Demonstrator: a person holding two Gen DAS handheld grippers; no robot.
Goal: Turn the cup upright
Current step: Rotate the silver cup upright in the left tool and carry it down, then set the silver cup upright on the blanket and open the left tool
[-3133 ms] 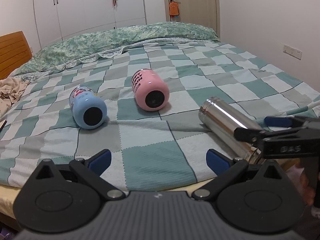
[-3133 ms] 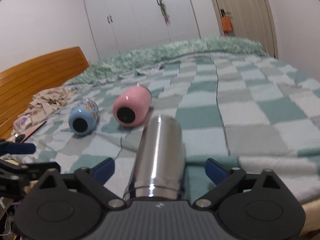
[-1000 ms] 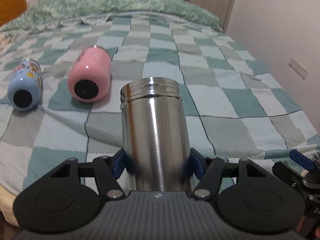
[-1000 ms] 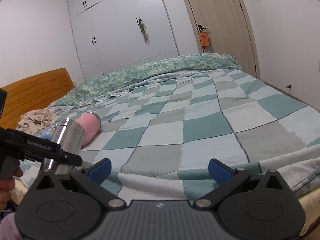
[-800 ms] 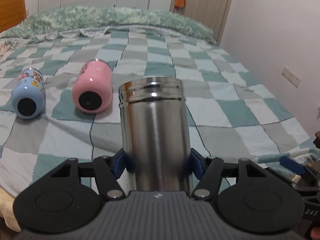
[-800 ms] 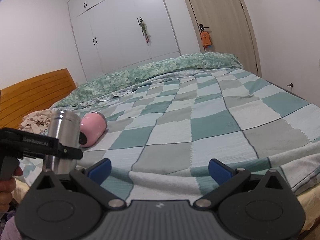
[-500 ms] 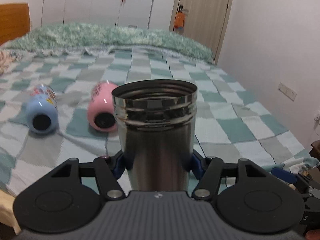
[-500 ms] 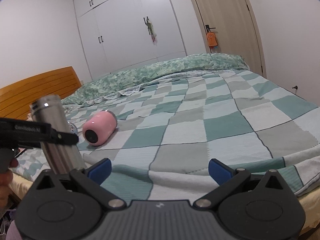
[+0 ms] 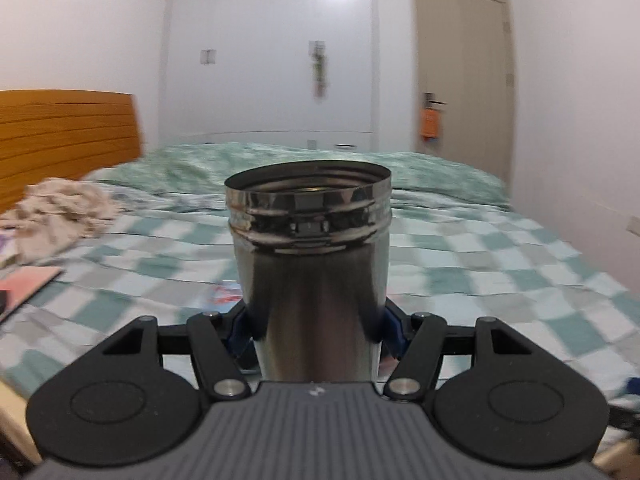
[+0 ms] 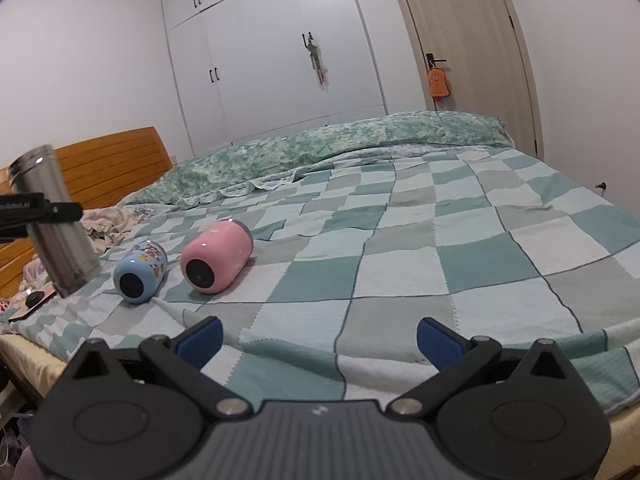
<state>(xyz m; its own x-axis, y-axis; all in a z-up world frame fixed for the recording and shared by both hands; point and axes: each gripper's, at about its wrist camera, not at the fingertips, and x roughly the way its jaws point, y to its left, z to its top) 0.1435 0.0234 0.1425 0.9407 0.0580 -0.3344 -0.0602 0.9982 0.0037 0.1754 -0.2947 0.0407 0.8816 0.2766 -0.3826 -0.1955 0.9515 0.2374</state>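
My left gripper [image 9: 314,330] is shut on a steel cup [image 9: 310,264], open mouth up, held nearly upright above the bed's left front part. The right wrist view shows the same steel cup [image 10: 50,220] at far left, tilted slightly, with a left finger [image 10: 40,212] across it. A pink cup [image 10: 216,256] and a blue patterned cup [image 10: 140,272] lie on their sides on the checked bedspread [image 10: 440,240]. My right gripper [image 10: 320,338] is open and empty over the bed's front edge.
A crumpled beige cloth [image 9: 56,210] lies at the left by the wooden headboard [image 9: 68,136]. A pink flat item [image 9: 28,284] lies near the left edge. White wardrobes [image 10: 280,60] and a door [image 10: 460,40] stand beyond the bed.
My left gripper has lifted the steel cup and tipped it from lying to nearly upright, carrying it left. The right gripper stays open and has pulled back slightly.
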